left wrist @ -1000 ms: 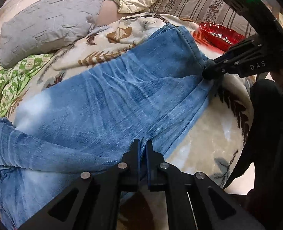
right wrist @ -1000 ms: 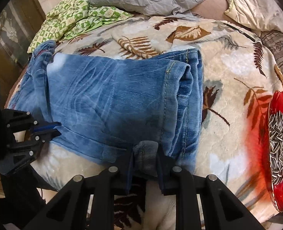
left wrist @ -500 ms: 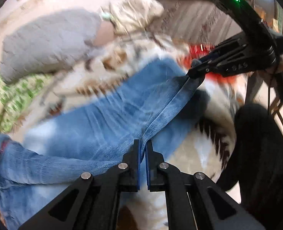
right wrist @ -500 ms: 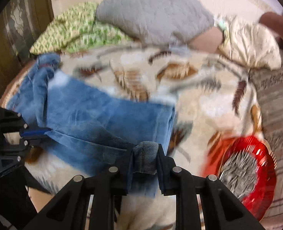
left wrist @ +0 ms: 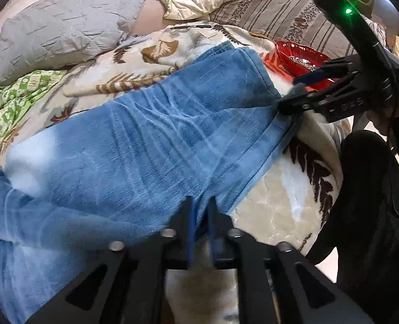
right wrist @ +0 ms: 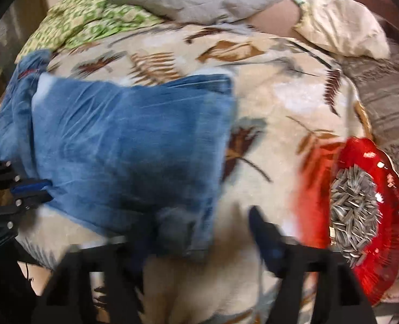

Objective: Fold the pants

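Blue jeans point(left wrist: 145, 140) lie flat across a leaf-print blanket point(left wrist: 286, 216) on the bed, and show in the right wrist view point(right wrist: 129, 140) too. My left gripper point(left wrist: 200, 205) is shut on the near edge of the jeans. My right gripper point(right wrist: 199, 221) has its fingers spread wide apart, and the jeans' hem corner point(right wrist: 183, 232) lies loose between them. In the left wrist view the right gripper point(left wrist: 296, 91) sits at the jeans' right end with its fingers apart.
A red dish of sunflower seeds point(right wrist: 361, 216) sits on the blanket right of the jeans. A grey pillow point(left wrist: 61, 24), a green patterned cloth point(right wrist: 86, 24) and a cream pillow point(right wrist: 340, 32) lie at the back. The person's dark-clothed leg point(left wrist: 375, 216) is at the right.
Both grippers lifted the jeans' near edge, then set it back down flat. My right gripper has opened and let go of the hem. The left gripper still pinches the fabric.
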`<state>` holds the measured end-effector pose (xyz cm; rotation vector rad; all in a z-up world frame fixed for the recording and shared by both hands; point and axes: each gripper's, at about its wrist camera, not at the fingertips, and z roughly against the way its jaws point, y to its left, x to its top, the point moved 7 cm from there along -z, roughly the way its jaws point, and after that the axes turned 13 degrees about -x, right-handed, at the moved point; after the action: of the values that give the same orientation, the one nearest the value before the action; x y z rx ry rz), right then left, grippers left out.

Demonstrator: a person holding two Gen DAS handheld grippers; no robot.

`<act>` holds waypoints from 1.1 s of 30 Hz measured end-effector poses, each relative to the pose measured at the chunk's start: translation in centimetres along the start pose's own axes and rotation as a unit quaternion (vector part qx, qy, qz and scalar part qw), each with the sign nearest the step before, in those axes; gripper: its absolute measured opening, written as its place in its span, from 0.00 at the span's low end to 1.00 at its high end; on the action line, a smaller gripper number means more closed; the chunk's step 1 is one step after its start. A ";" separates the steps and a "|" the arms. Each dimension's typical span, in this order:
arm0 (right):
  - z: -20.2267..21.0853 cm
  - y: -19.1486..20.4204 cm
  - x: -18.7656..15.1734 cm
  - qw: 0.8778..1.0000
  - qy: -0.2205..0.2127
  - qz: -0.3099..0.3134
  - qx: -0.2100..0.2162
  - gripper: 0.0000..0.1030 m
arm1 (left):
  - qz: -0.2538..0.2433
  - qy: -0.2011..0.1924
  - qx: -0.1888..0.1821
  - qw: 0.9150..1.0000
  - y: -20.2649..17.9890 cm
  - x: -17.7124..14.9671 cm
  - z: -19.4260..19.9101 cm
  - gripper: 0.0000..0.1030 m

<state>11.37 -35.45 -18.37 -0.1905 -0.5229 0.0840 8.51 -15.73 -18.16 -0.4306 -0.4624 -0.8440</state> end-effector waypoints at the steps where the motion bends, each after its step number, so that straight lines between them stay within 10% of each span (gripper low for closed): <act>1: 0.3 -0.2 0.1 1.000 0.001 -0.007 0.012 0.77 | 0.009 -0.001 0.009 1.000 0.2 0.0 0.7 0.65; 2: 1.0 -0.4 0.1 0.999 -0.003 -0.018 0.033 0.79 | 0.021 -0.013 0.014 1.000 0.5 0.0 1.7 0.96; 3: 2.1 -0.6 0.4 0.998 -0.014 -0.026 0.046 0.83 | 0.032 -0.047 0.017 0.998 0.9 0.1 3.4 1.00; 10: 6.9 1.7 3.9 0.994 -0.093 0.001 0.060 0.87 | 0.119 -0.106 0.053 0.986 7.2 -0.8 11.4 1.00; 16: 7.6 10.2 6.4 0.984 -0.112 0.062 0.122 0.87 | 0.263 -0.146 0.100 0.948 16.7 -4.9 18.6 1.00; 24: 7.9 21.4 10.0 0.967 -0.094 0.082 0.222 0.87 | 0.302 -0.112 0.140 0.936 24.6 -4.8 23.1 1.00; 33: 6.8 27.0 14.6 0.964 -0.066 0.087 0.241 0.87 | 0.325 -0.006 0.121 0.938 33.4 1.8 17.2 1.00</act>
<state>19.77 -6.10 -10.94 0.2491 -0.6019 0.3929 32.12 12.11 -8.98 -0.3280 -0.3926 -0.1399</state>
